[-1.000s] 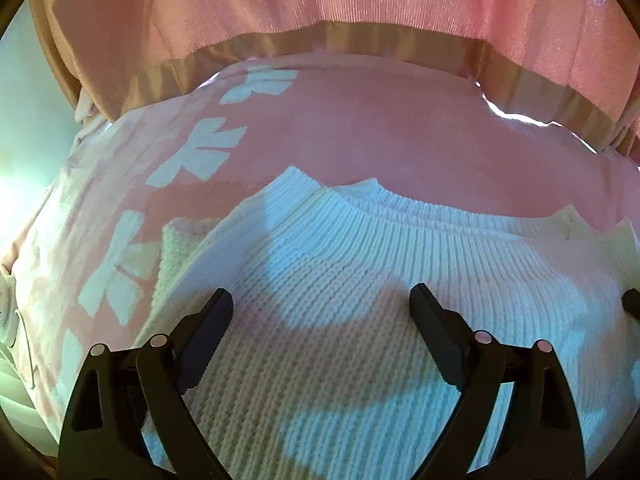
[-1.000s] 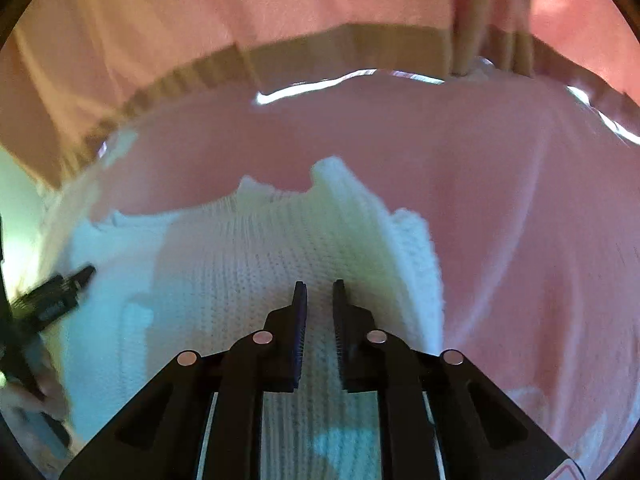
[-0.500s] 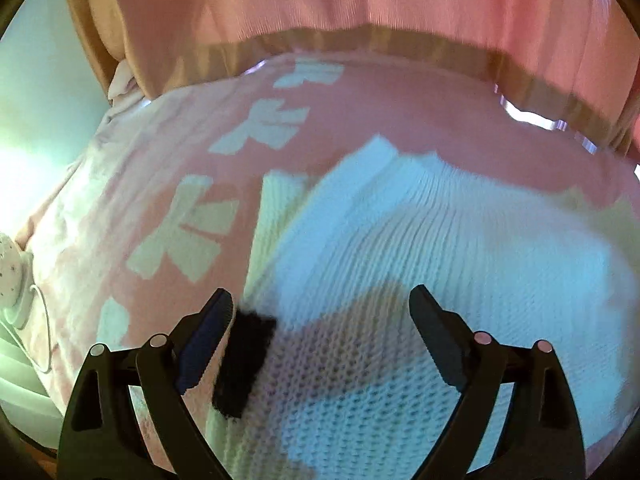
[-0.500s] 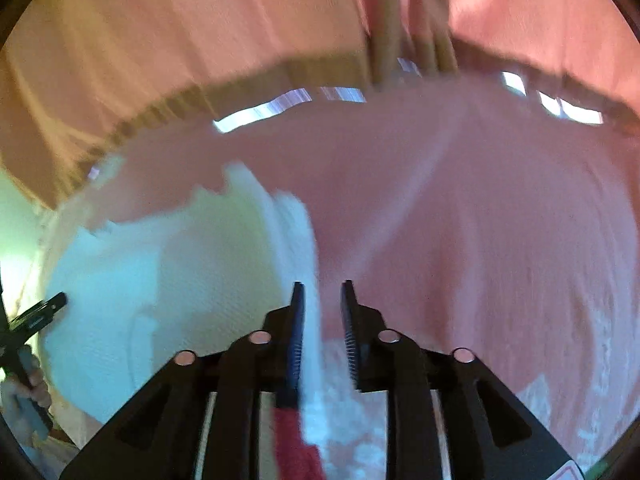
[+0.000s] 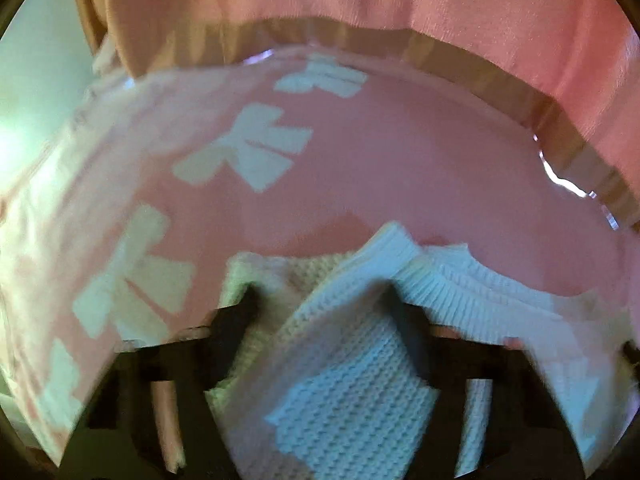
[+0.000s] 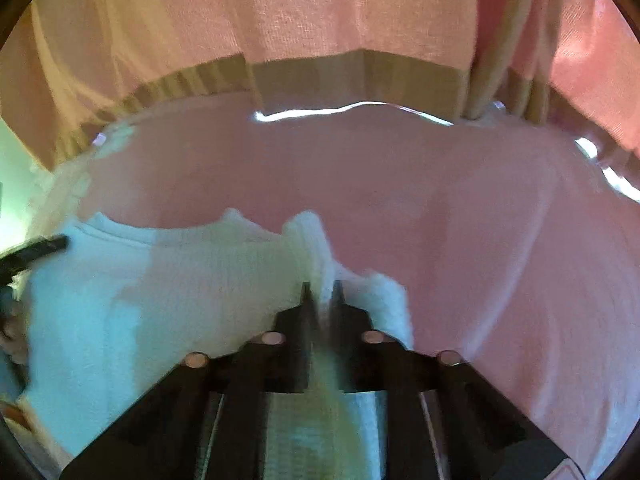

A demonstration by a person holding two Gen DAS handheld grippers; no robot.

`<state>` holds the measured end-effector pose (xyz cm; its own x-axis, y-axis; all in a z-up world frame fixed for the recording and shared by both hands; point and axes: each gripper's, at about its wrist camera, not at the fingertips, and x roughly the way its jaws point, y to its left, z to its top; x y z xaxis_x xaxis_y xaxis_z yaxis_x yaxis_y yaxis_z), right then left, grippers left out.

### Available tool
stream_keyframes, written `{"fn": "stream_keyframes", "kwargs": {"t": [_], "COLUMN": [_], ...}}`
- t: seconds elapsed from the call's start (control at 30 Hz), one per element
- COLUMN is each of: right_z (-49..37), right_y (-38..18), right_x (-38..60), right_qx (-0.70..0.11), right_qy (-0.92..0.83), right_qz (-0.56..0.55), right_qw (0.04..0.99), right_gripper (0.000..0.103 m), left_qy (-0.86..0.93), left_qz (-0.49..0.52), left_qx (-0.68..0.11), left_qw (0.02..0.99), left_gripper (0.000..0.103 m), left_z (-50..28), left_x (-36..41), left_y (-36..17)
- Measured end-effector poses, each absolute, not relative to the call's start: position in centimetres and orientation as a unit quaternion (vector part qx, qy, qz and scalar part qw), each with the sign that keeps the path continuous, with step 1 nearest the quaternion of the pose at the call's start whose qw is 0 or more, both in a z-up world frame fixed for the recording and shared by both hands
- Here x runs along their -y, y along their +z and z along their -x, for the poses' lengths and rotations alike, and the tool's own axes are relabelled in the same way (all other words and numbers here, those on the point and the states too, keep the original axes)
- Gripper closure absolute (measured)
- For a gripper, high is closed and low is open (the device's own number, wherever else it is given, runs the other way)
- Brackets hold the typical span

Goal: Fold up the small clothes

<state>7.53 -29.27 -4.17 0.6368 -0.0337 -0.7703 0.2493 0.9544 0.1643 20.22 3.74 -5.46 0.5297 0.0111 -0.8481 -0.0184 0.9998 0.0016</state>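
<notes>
A small white knit sweater (image 5: 352, 364) lies on a pink cover with white bow prints (image 5: 248, 152). My left gripper (image 5: 320, 312) is open, its fingers wide apart on either side of a raised fold of the sweater; the view is blurred. My right gripper (image 6: 322, 292) is shut on the right edge of the sweater (image 6: 180, 280) and holds a ridge of knit between its fingers. The left gripper's fingertip (image 6: 44, 246) shows at the far left of the right wrist view.
The pink cover (image 6: 460, 220) stretches to the right and back. A pink curtain with a tan hem (image 6: 340, 68) hangs along the far edge. The cover's left edge (image 5: 48, 184) drops off beside a pale wall.
The left gripper has moved right, and a fold of the sweater has risen between its fingers. The right gripper has come back over the sweater's right side, still pinching the knit.
</notes>
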Motion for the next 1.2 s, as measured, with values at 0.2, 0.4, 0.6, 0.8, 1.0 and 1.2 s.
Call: {"fn": "stream_keyframes", "kwargs": {"t": [0.2, 0.4, 0.6, 0.8, 1.0, 1.2], "right_z": [-7.8, -7.3, 1.4, 7.7, 11.4, 10.6], "right_y": [-3.5, -3.1, 0.6, -3.4, -8.2, -8.9], "right_x": [32.0, 31.9, 29.6, 28.9, 28.4, 28.3], "right_qx": [-0.403, -0.419, -0.392, -0.43, -0.445, -0.41], "right_qy": [-0.123, -0.105, -0.098, -0.111, -0.092, -0.067], "right_qz": [-0.149, -0.169, -0.158, -0.208, -0.328, -0.374], "right_qw": [0.895, 0.886, 0.901, 0.871, 0.828, 0.829], "right_gripper": [0.096, 0.084, 0.046, 0.045, 0.042, 0.038], "left_qy": [0.033, 0.01, -0.006, -0.01, 0.011, 0.011], "left_qz": [0.001, 0.019, 0.024, 0.048, 0.109, 0.201], "left_qx": [-0.491, -0.49, -0.446, -0.443, -0.483, -0.501], "left_qw": [0.871, 0.872, 0.895, 0.895, 0.869, 0.842], "left_gripper": [0.1, 0.096, 0.035, 0.02, 0.017, 0.021], "left_z": [-21.7, -21.6, -14.7, -6.6, -3.8, -4.1], "left_x": [-5.9, -6.8, -8.5, -10.7, -11.8, -12.8], "left_y": [-5.9, -5.2, -0.9, -1.8, -5.2, -6.9]}}
